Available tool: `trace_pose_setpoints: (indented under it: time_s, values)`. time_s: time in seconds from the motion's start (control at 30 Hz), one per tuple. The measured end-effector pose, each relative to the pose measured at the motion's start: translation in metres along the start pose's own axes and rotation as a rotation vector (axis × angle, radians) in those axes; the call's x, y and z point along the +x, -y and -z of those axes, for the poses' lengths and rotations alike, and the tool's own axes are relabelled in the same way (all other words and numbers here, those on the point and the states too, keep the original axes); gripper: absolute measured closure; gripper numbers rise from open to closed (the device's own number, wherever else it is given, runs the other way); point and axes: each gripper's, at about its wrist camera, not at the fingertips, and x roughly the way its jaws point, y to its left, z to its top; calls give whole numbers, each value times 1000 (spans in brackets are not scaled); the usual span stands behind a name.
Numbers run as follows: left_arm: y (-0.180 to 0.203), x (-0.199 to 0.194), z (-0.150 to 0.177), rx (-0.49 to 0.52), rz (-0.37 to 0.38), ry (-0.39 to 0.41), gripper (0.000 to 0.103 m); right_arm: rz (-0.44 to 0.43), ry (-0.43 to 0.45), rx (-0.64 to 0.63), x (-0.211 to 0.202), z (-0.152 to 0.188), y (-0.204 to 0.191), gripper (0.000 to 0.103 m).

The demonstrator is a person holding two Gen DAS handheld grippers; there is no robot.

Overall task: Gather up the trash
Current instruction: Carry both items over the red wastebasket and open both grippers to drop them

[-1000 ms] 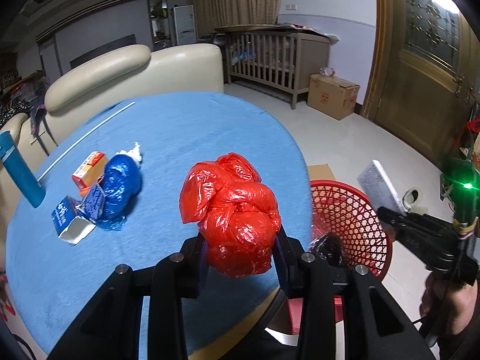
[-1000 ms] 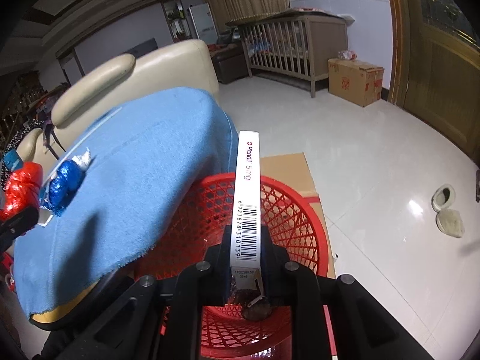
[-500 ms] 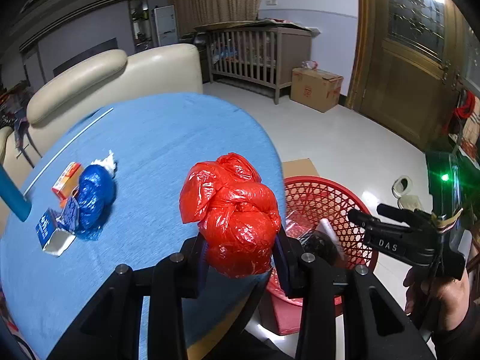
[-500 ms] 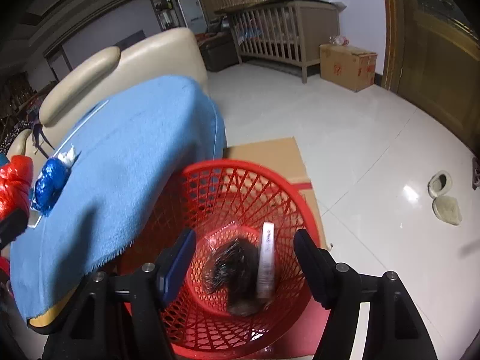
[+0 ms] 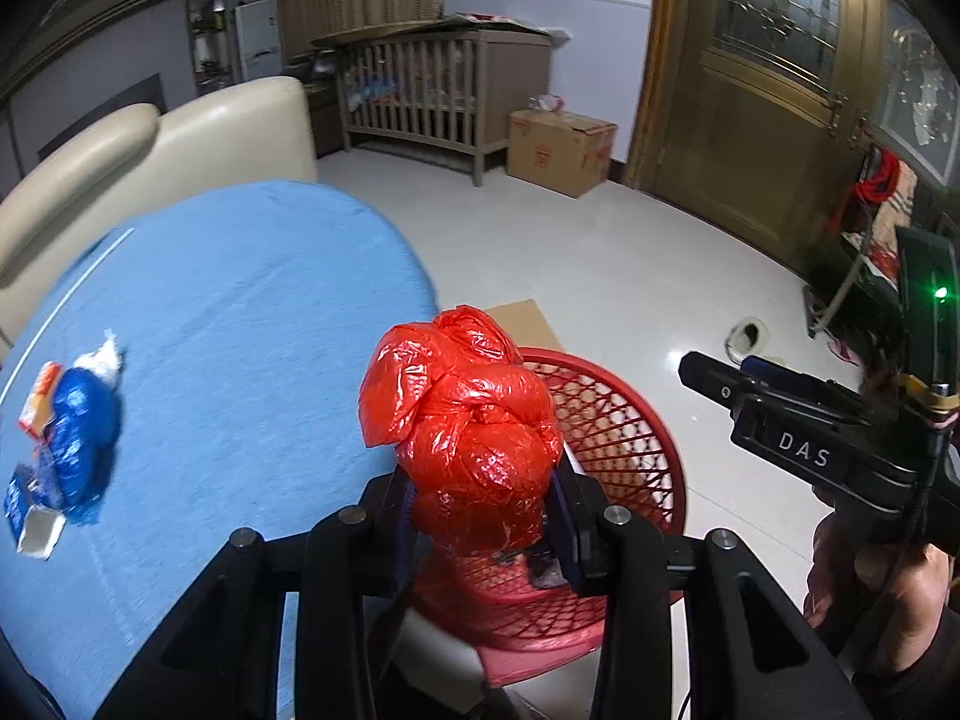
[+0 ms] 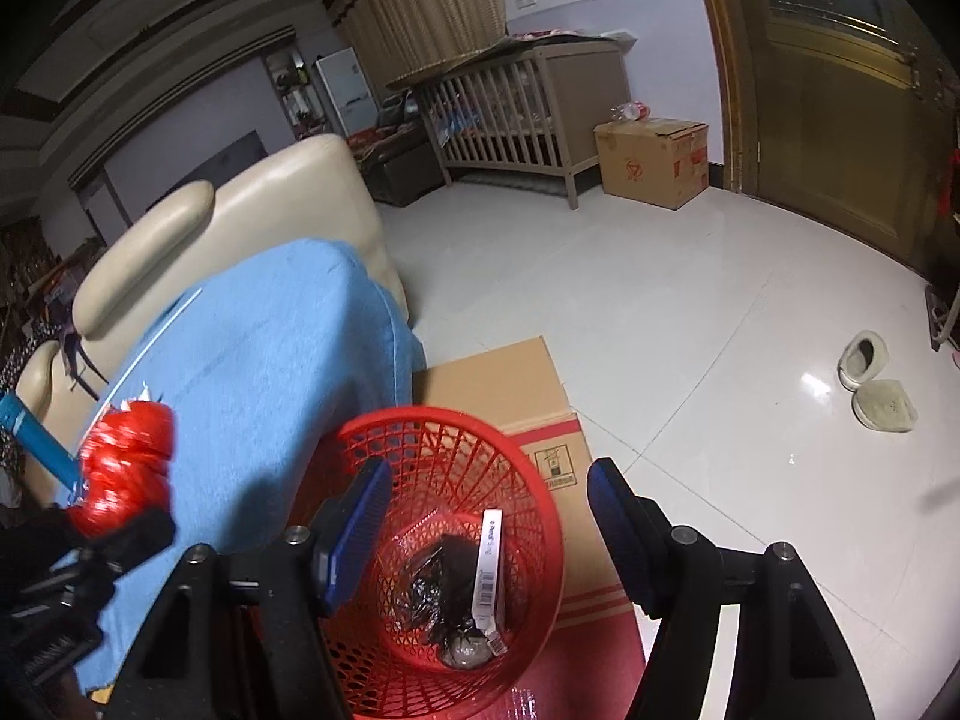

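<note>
My left gripper (image 5: 480, 504) is shut on a crumpled red plastic bag (image 5: 462, 420) and holds it at the table's edge, partly over the red mesh basket (image 5: 624, 420). In the right wrist view the red bag (image 6: 126, 468) shows at the left. My right gripper (image 6: 489, 480) hangs open above the basket (image 6: 420, 414) with nothing between its fingers. Inside the basket lie a white medicine box (image 6: 487, 576) and a black bag (image 6: 438, 582). A blue bag (image 5: 81, 438) and small cartons (image 5: 36, 402) lie on the blue tablecloth (image 5: 240, 300).
The basket stands on the floor against a flat cardboard box (image 6: 510, 384) beside the table. A cream sofa (image 6: 240, 210) lies behind the table. Slippers (image 6: 870, 372) sit on the white tiles to the right. A blue cylinder (image 6: 30, 438) stands at the table's far left.
My right gripper opened and the white box dropped into the basket; the gripper then rose slightly. My left gripper carried the red bag across the table toward the basket.
</note>
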Motion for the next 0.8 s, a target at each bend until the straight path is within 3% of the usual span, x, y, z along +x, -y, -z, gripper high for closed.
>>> trace_pose_setpoints:
  time_s: [0.23,0.37,0.8]
  values:
    - [13,19,-7,33,48,-32,61,-13,14,29,-6,-3,4,32]
    - [9,23,-8,30,35,-39,39,-20,15,29,-8,-5,4,32]
    - [-29,4,-7,-67,5,-5,36,-30,12,28,-11,-4,-2,32]
